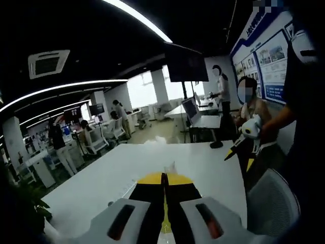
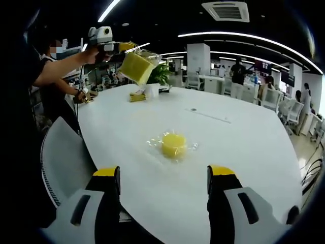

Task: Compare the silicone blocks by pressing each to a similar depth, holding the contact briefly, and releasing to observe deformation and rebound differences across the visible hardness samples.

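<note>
A round yellow silicone block (image 2: 173, 144) in a crinkled clear wrapper lies on the white table (image 2: 244, 147), just ahead of my right gripper (image 2: 163, 175), whose jaws stand wide open and apart from it. At the far left a person's hand holds up my left gripper (image 2: 127, 47), shut on the clear bag of a square yellow block (image 2: 138, 67) that hangs in the air above the table's far end. In the left gripper view, that gripper (image 1: 165, 177) has its jaws pressed together with a pale scrap of plastic (image 1: 170, 166) at the tips. The right gripper (image 1: 247, 136) shows at right.
A small yellow piece (image 2: 136, 96) and a white cup (image 2: 152, 90) sit at the table's far end beside a plant (image 2: 160, 73). A grey mesh chair (image 2: 63, 157) stands at the table's left edge. A laptop (image 1: 192, 109) and several people are in the office behind.
</note>
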A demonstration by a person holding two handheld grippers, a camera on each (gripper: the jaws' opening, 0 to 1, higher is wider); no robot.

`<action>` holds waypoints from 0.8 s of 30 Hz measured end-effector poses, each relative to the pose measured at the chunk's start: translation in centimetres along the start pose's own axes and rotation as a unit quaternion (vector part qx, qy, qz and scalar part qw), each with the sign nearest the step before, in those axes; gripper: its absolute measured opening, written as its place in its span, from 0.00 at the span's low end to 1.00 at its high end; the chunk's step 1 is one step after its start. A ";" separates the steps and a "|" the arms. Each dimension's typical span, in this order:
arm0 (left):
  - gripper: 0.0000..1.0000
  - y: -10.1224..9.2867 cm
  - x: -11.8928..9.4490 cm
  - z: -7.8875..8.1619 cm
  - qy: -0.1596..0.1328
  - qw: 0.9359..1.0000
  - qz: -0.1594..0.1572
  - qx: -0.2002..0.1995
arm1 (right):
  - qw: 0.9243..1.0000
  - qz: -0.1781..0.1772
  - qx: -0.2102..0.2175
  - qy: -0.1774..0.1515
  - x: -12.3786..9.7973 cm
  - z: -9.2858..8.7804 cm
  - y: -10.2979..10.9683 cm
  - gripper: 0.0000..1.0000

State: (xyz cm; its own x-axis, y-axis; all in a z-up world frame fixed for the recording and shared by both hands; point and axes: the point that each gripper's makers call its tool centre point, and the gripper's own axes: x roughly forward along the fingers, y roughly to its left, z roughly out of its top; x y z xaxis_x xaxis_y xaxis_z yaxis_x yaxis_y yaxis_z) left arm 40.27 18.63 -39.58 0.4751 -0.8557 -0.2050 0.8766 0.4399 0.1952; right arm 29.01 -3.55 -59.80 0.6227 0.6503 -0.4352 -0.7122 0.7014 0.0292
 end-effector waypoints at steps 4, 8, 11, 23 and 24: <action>0.00 0.0 -0.1 1.4 -0.006 1.000 -0.008 0.011 | 1.000 0.002 -0.010 -0.001 0.1 0.8 -0.1 0.64; 0.00 -0.1 -0.2 3.3 -0.030 0.999 -0.020 0.008 | 1.000 0.008 -0.015 -0.004 0.2 1.5 -0.2 0.63; 0.00 -0.5 0.0 4.1 -0.037 0.999 -0.028 0.013 | 1.000 0.013 -0.021 -0.006 0.3 2.2 -0.1 0.63; 0.00 -2.0 1.2 1.8 -0.004 0.998 -0.063 0.027 | 0.998 0.044 -0.038 -0.010 1.3 3.9 0.2 0.61; 0.00 -2.1 1.3 1.6 -0.001 0.997 -0.066 0.026 | 0.998 0.047 -0.041 -0.008 1.4 3.9 0.3 0.61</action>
State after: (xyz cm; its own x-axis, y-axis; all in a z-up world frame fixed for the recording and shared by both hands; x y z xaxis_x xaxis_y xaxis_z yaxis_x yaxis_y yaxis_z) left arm 38.93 16.18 -38.74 0.3560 -0.9056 -0.2307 0.9262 0.3091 0.2160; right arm 30.95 -1.29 -56.88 0.5572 0.7165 -0.4198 -0.7906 0.6123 -0.0044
